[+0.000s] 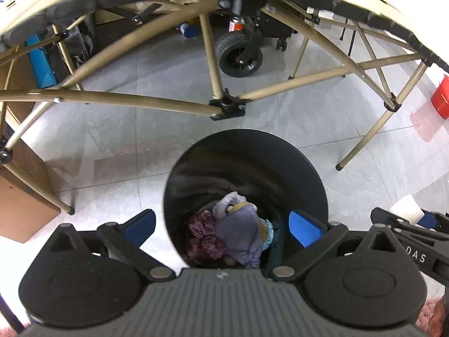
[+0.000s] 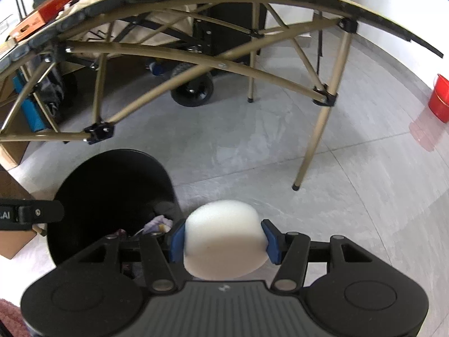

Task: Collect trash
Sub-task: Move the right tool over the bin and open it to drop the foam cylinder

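Two claws: my right gripper (image 2: pixel 223 240) pinches a white foam block (image 2: pixel 224 238) just beside the black bin (image 2: pixel 84 174); "DAS" reads on its arm. My left gripper (image 1: pixel 221 224) hangs spread over the bin, showing purple cloth (image 1: pixel 238 233) inside.

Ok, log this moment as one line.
left claw: open, empty, over round black trash bin | right claw: shut on white foam cylinder, beside bin
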The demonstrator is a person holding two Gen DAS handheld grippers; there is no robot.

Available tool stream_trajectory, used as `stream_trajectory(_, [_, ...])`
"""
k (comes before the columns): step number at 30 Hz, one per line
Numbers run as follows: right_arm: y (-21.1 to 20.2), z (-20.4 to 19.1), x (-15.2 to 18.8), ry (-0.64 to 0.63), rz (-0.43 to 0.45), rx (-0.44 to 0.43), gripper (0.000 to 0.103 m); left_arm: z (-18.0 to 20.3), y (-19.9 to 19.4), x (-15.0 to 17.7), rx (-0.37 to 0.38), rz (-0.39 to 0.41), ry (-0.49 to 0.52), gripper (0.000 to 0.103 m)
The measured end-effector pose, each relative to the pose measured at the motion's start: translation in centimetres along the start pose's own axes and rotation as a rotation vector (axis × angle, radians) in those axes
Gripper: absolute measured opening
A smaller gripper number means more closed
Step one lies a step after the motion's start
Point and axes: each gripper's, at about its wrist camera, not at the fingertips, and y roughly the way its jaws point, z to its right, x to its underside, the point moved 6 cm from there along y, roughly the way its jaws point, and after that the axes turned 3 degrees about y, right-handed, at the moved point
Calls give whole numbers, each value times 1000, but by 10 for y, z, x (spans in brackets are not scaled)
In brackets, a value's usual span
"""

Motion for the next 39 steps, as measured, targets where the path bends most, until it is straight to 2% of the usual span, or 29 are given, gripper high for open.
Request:
stream_trajectory(8, [-6,-46,-10,-63,19,-58,55,-36,-23,3,-54,49,-8,103])
stream_trajectory(18, [-1,-107,-14,-148,8,-112,55,-81,-34,12,-115,58,-58,103])
stream_trajectory(24, [9,-129,-11,-173,-18,-129,55,-101,-38,16,-152,49,-89,103])
stream_trajectory(29, [21,-146,-10,-189,-28,-124,55,-104,-32,18,-178,28,-73,103])
stream_trajectory(39, [45,-158,-3,-183,-83,-113,55,-123,-20,26,-231,-26,-105,103])
